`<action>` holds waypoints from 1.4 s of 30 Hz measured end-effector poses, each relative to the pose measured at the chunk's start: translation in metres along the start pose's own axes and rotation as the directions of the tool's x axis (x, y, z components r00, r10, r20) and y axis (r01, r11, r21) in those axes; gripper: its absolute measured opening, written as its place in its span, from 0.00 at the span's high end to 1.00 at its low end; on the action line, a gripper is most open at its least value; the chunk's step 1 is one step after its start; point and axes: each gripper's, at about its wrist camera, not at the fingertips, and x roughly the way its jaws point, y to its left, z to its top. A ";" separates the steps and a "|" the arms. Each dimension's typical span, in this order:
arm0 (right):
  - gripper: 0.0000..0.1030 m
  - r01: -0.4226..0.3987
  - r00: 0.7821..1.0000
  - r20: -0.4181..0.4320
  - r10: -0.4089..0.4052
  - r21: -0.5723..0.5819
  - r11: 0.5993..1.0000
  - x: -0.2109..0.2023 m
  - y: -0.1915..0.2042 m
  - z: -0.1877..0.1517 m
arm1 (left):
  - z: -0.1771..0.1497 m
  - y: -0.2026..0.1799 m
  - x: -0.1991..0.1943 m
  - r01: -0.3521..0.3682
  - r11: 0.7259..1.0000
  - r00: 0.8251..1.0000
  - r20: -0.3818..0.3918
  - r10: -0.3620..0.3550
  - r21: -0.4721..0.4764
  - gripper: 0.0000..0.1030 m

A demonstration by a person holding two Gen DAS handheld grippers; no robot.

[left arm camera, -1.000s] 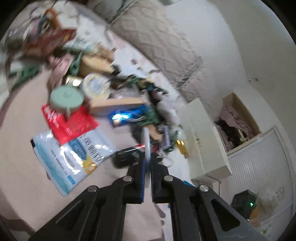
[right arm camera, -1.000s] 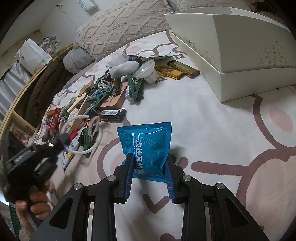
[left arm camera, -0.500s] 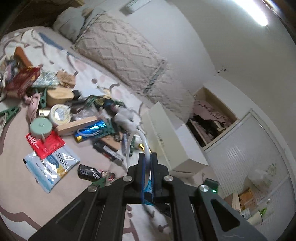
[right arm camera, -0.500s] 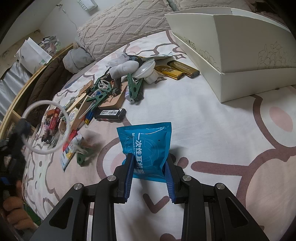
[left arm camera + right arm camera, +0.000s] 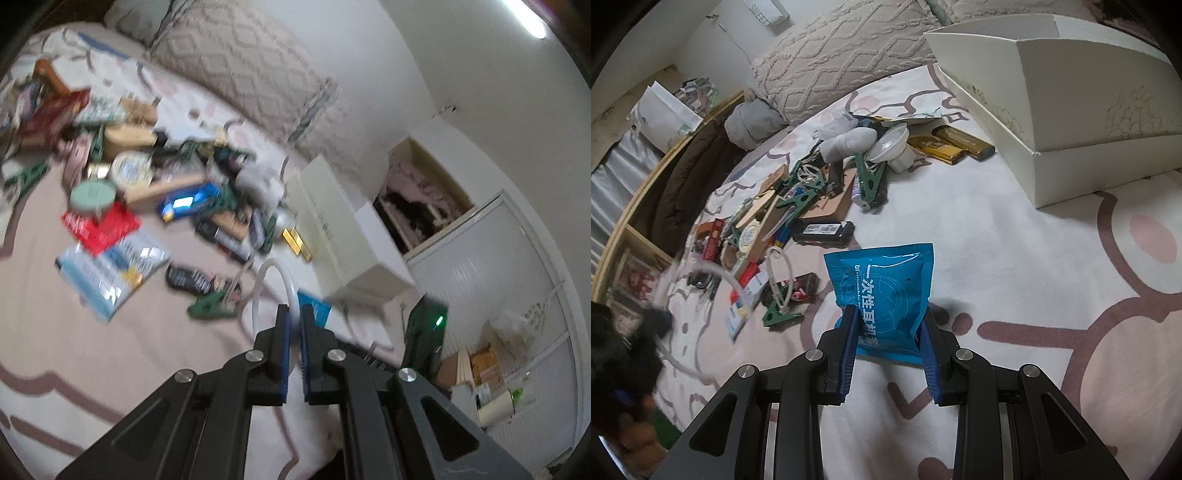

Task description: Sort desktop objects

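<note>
My left gripper (image 5: 293,325) is shut on a thin white ring (image 5: 274,263) and holds it above the bed; the right wrist view shows that gripper blurred at the left edge (image 5: 652,321) with the ring (image 5: 714,275). My right gripper (image 5: 886,326) is shut on the lower end of a blue foil packet (image 5: 886,284), which rests on the patterned bedspread (image 5: 1015,258). A corner of the blue packet (image 5: 314,306) shows just past the left fingers. A heap of small objects (image 5: 812,192) lies further back.
A large white box (image 5: 1071,110) stands at the right, with gold bars (image 5: 949,146) beside it. Green clips (image 5: 781,314), a black pack (image 5: 823,232), pouches (image 5: 107,273) and tins (image 5: 92,194) are spread across the bed. Knitted pillows (image 5: 831,62) line the back.
My left gripper has risen and swung with the white ring, now looking further over the bed and the white box. A green clip now lies on the bedspread. The right gripper and blue packet stayed still.
</note>
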 end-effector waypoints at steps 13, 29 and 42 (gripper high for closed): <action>0.69 0.030 0.997 -0.067 -0.037 -0.090 0.995 0.011 0.017 -0.007 | -0.023 0.012 0.016 -0.373 0.908 0.922 -0.029 0.385 0.188 0.94; 0.46 0.088 0.996 -0.024 -0.091 -0.094 0.992 0.009 0.011 -0.004 | -0.037 -0.004 0.034 -0.487 0.785 0.867 0.102 0.488 0.384 0.09; 0.24 0.069 0.998 -0.006 -0.070 -0.074 0.995 0.007 0.009 -0.003 | -0.053 -0.010 0.073 -0.508 0.722 0.837 0.070 0.543 0.470 0.09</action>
